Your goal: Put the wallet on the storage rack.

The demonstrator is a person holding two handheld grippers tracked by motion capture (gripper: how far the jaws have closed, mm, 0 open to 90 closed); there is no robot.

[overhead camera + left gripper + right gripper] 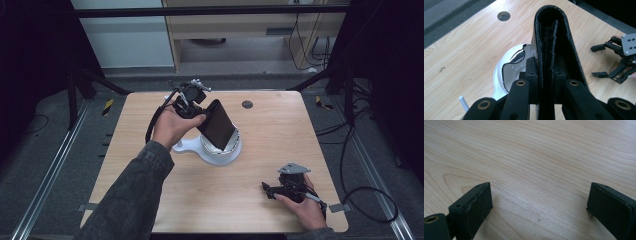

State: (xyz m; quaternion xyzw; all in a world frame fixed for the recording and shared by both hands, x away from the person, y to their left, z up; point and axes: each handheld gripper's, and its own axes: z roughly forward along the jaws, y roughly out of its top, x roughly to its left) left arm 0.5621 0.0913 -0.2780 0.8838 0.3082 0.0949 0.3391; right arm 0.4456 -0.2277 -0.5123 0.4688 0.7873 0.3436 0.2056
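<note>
A: What is on the left side?

B: A hand holds the left tool. Its two black jaws are squeezed tight on a black wallet.

A: Where is the wallet?

B: It is up off the counter, near the middle. It leans to one side, and its low end sits just over a white round dish. I cannot tell if it touches the dish.

A: What does the left tool's own camera see?

B: The wallet stands up between the jaws, folded edge on top. The shiny white dish is behind it on the wood. A small dark round spot is farther back on the counter.

A: And on the right?

B: The right tool lies low by the near edge of the counter, in the other hand. Its jaws are spread wide, with just bare wood between them. It is well apart from the wallet
</note>
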